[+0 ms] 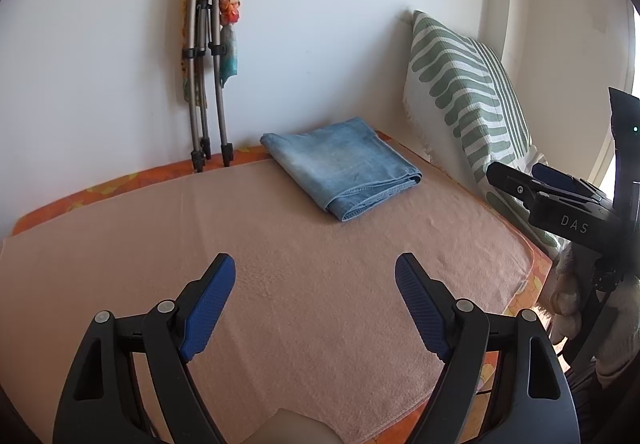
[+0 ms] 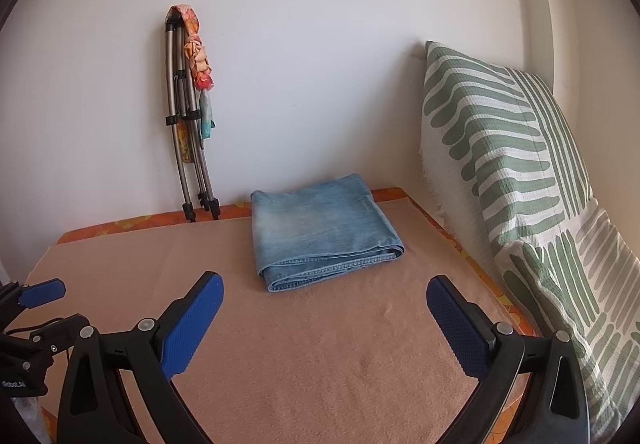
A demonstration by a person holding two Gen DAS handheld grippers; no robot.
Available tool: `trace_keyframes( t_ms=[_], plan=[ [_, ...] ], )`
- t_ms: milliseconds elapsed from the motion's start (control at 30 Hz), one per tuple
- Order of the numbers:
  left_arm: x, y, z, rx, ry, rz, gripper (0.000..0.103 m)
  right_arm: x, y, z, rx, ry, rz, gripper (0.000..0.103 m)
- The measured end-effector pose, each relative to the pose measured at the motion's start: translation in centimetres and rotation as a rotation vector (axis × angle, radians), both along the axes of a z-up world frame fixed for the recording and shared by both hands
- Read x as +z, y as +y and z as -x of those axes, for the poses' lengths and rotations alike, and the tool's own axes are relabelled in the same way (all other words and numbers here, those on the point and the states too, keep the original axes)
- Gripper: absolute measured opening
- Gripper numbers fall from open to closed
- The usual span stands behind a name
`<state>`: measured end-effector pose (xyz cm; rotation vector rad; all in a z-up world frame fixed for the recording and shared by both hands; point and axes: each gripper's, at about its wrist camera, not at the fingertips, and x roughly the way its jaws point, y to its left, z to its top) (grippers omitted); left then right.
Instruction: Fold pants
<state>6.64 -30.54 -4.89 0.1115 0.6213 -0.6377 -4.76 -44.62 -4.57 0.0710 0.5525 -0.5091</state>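
Pink blanket (image 2: 320, 364) covering bed, white wall (image 2: 320, 44) behind. Folded jeans (image 2: 320, 228) lying at far end, near striped pillow (image 2: 520, 184). Tripod (image 2: 188, 148) leaning, possibly cloth-draped. Left gripper (image 1: 315, 268) and right gripper (image 2: 325, 286) hovering wide open, gripping nothing. Left view alone catching a gloved hand (image 1: 568, 292).

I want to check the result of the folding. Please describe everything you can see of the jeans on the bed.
The jeans are light blue, faded denim, folded into a compact, roughly rectangular stack of several layers. Stitched hems and layered edges show along the near side. They lie flat on the pinkish blanket, near the wall and the green-patterned pillow, touching neither. Both the left gripper and the right gripper are open and apart from them.
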Motion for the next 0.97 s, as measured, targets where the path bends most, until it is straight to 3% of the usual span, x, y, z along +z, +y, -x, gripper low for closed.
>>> trace_keyframes(
  t_ms=[967],
  plan=[
    [-0.04, -0.1, 0.54, -0.004, -0.018, 0.004, 0.083, -0.03, 0.51, -0.02, 0.029, 0.005, -0.008, 0.103]
  ],
)
